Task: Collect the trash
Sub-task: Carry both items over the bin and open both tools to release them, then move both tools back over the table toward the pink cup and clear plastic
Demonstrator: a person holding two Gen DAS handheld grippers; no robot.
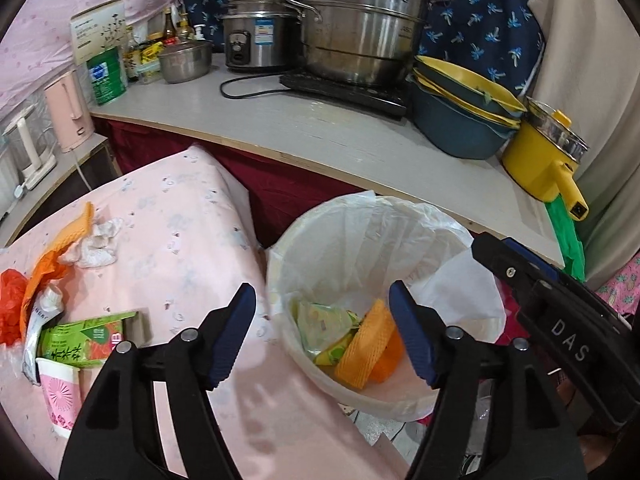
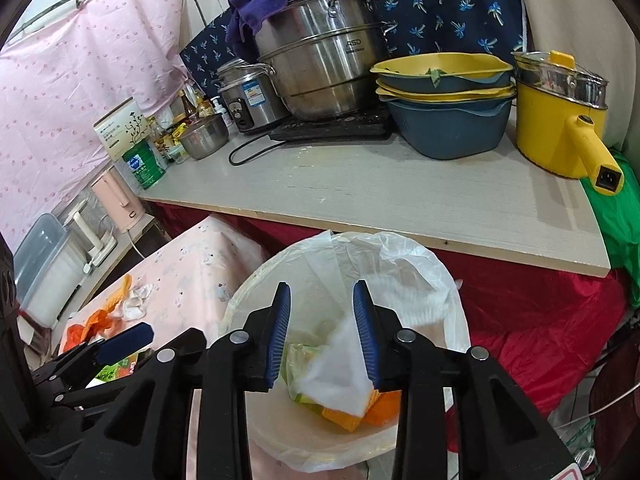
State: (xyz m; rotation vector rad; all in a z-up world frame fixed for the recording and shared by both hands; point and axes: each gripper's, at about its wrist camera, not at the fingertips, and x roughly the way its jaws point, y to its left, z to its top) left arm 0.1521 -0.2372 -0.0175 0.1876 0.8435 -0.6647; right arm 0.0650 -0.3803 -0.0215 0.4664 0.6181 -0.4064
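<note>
Both tongs hang released above the lined waste bin (image 1: 280, 264): the left tongs (image 1: 322, 334) gape wide with nothing between them, the right tongs (image 2: 322, 332) stand partly open with a white tissue (image 2: 340, 376) blurred below them, seemingly falling free. Inside the bin lie one orange foam net (image 1: 366, 352) and one yellow-green wrapper (image 1: 324, 326). Collection looks roughly half done. Left on the pink worktop (image 1: 180, 232): one green carton (image 1: 80, 340), one pink paper cup (image 1: 60, 396), one crumpled tissue (image 1: 98, 244), one orange bag (image 1: 10, 304) and one more orange net (image 1: 76, 228).
</note>
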